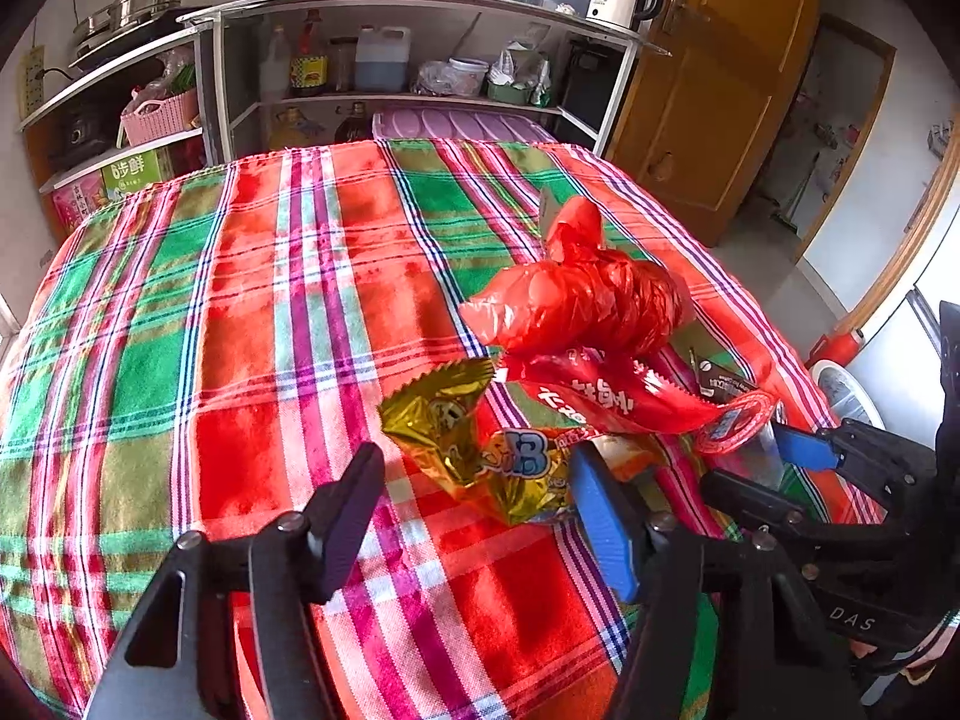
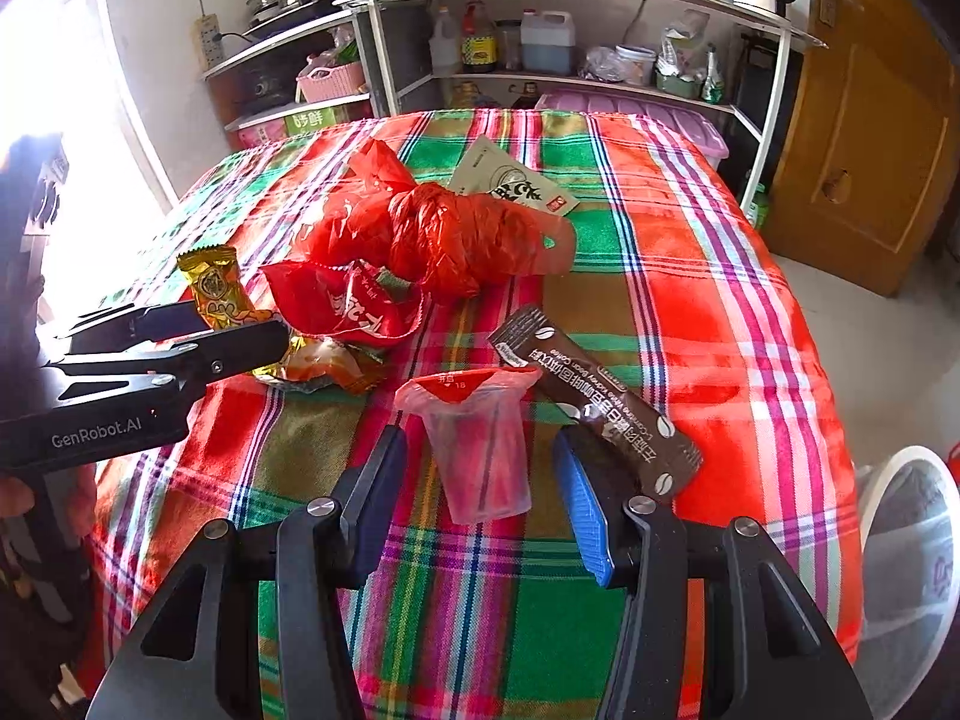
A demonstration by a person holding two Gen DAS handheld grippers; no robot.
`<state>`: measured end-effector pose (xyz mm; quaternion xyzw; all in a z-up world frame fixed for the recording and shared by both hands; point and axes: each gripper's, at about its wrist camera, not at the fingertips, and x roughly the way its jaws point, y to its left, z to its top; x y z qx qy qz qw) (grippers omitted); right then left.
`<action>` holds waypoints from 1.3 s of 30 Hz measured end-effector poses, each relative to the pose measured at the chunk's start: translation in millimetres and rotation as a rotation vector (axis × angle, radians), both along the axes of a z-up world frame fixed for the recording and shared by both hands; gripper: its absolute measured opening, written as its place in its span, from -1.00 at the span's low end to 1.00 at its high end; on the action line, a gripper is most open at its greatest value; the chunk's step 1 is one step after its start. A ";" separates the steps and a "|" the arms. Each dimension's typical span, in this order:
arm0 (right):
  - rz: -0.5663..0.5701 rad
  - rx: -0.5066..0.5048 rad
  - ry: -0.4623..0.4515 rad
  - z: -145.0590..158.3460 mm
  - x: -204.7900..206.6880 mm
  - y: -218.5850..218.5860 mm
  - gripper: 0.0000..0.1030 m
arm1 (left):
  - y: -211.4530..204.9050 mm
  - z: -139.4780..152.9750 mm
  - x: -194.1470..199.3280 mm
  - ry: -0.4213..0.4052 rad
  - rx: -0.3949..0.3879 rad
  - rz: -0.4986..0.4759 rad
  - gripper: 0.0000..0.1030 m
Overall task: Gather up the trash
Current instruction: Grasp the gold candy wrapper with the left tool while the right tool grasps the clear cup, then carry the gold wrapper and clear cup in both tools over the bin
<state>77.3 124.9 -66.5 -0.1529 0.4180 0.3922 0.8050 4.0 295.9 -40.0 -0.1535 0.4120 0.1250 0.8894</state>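
Trash lies on a table under a plaid cloth [image 1: 252, 324]. My left gripper [image 1: 474, 462] stands open around a crumpled gold snack wrapper [image 1: 456, 432]; the blue pad is at the wrapper's edge and the other pad stands clear. My right gripper [image 2: 478, 441] is open around a clear plastic cup [image 2: 480, 456] with a red peel lid, with a gap on both sides. A knotted red plastic bag [image 2: 444, 234], a red snack wrapper [image 2: 354, 306], a brown coffee sachet [image 2: 600, 402], a pale packet [image 2: 510, 180] and an orange wrapper [image 2: 324, 366] lie close by.
A metal shelf unit [image 1: 420, 0] with bottles, pans and a kettle stands behind the table. A white bin [image 2: 906, 540] sits on the floor off the table's right edge. A wooden door [image 2: 870, 150] is at the back right. My two grippers work close together.
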 end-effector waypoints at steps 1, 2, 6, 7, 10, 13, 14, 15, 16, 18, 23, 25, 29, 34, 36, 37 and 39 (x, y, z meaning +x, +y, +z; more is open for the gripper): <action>-0.001 -0.003 -0.009 -0.4 -1.4 0.5 0.01 | -0.7 0.1 0.2 0.004 0.003 -0.002 0.13; -0.001 -0.005 -0.013 -1.0 -2.2 0.5 0.00 | -1.7 0.2 0.8 0.006 0.004 -0.004 0.06; 0.001 0.000 -0.018 -1.4 -4.7 -0.6 -0.29 | -1.9 0.6 2.2 0.009 0.010 -0.006 -0.26; -0.001 0.000 -0.018 -1.2 -4.6 -1.2 -0.31 | -1.9 0.3 2.7 0.010 0.012 -0.006 -0.33; -0.005 0.007 -0.020 -0.8 -5.0 -4.1 -0.41 | -2.3 0.2 1.8 0.013 0.010 -0.009 -0.50; -0.007 0.017 -0.023 1.9 -4.7 -6.1 -0.42 | -2.1 1.4 0.4 0.006 0.013 -0.006 -0.60; -0.009 0.020 -0.025 2.6 -5.5 -6.4 -0.42 | -2.1 1.8 0.0 0.003 0.012 -0.007 -0.68; -0.010 0.024 -0.027 3.4 -6.1 -8.1 -0.42 | -2.5 2.3 -0.5 0.003 0.015 -0.008 -0.68; -0.010 0.032 -0.027 4.4 -6.6 -9.4 -0.42 | -2.6 3.2 -0.9 -0.002 0.018 -0.010 -0.68; -0.012 0.036 -0.028 6.0 -6.7 -11.1 -0.43 | -3.6 5.1 -2.7 -0.010 0.017 -0.016 -0.68; -0.019 0.055 -0.033 10.9 -9.3 -15.9 -0.43 | -4.2 11.6 -11.0 -0.027 0.016 -0.011 -0.68; -0.020 0.065 -0.038 14.0 -11.5 -18.2 -0.43 | -4.3 15.6 -14.3 -0.037 0.018 -0.015 -0.68; -0.028 0.079 -0.044 18.4 -14.4 -24.4 -0.43 | -8.0 21.3 -21.5 -0.049 0.021 -0.019 -0.68; -0.045 0.098 -0.049 23.2 -17.9 -33.5 -0.43 | -18.7 30.3 -22.4 -0.065 0.034 -0.039 -0.68; -0.051 0.103 -0.050 24.9 -19.5 -37.2 -0.43 | -25.1 33.8 -24.3 -0.076 0.041 -0.047 -0.68; -0.057 0.106 -0.052 25.7 -19.9 -40.5 -0.43 | -28.8 36.2 -24.6 -0.081 0.048 -0.055 -0.68; -0.067 0.114 -0.055 27.8 -19.9 -44.7 -0.43 | -35.8 40.7 -25.1 -0.091 0.067 -0.065 -0.68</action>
